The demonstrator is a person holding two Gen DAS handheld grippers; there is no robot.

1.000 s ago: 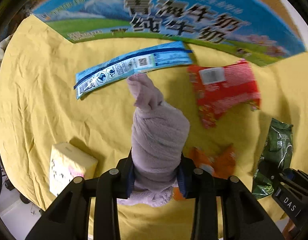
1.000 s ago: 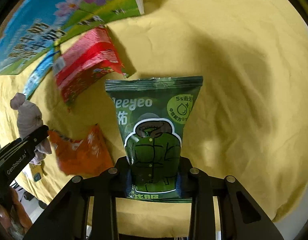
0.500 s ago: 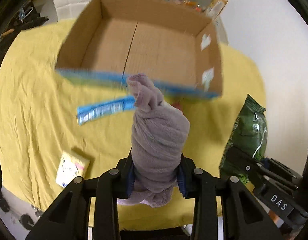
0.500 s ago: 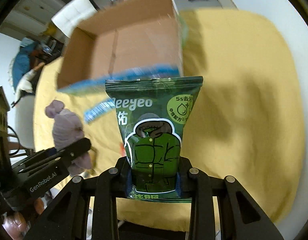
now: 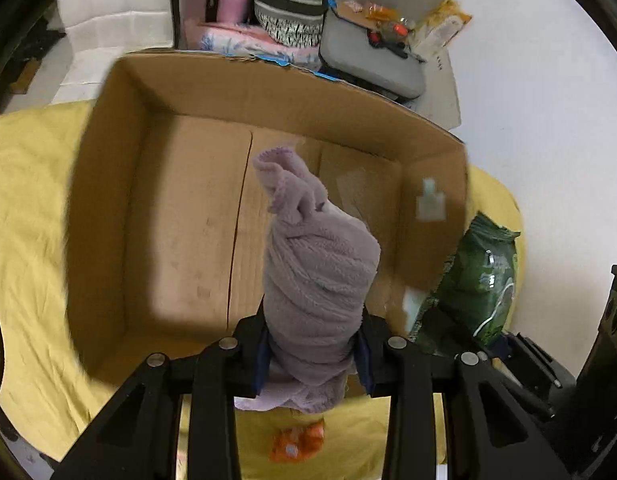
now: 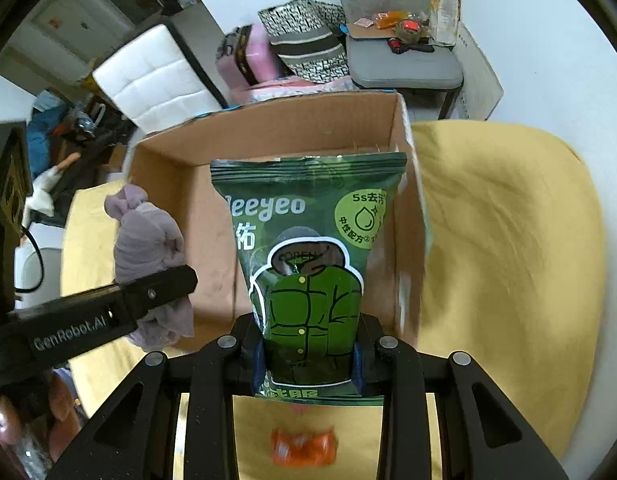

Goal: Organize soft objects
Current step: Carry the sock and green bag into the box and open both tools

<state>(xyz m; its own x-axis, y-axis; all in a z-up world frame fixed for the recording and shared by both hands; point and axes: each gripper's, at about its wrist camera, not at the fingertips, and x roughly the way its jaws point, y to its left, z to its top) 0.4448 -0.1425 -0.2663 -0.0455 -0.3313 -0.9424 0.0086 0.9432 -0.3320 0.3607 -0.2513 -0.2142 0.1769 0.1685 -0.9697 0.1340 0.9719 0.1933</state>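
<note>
On the yellow cloth-covered table [image 6: 508, 240], the empty brown cardboard box [image 5: 188, 216] has come beneath both loads, the left gripper [image 5: 312, 356] pinching the rolled mauve fleece towel [image 5: 316, 272], the right gripper [image 6: 308, 356] the green foil packet [image 6: 308, 240], release apparently imminent.

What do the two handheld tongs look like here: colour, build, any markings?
Both tongs are matte black with angular, triangular-cutout linkage arms joined by round silver pivot pins. The left tongs and right tongs each carry dark blue pads on the inner fingers. Seen from the right wrist view, the left unit's side reads "GenRobot.AI" in pale lettering. No sleeves show.
</note>
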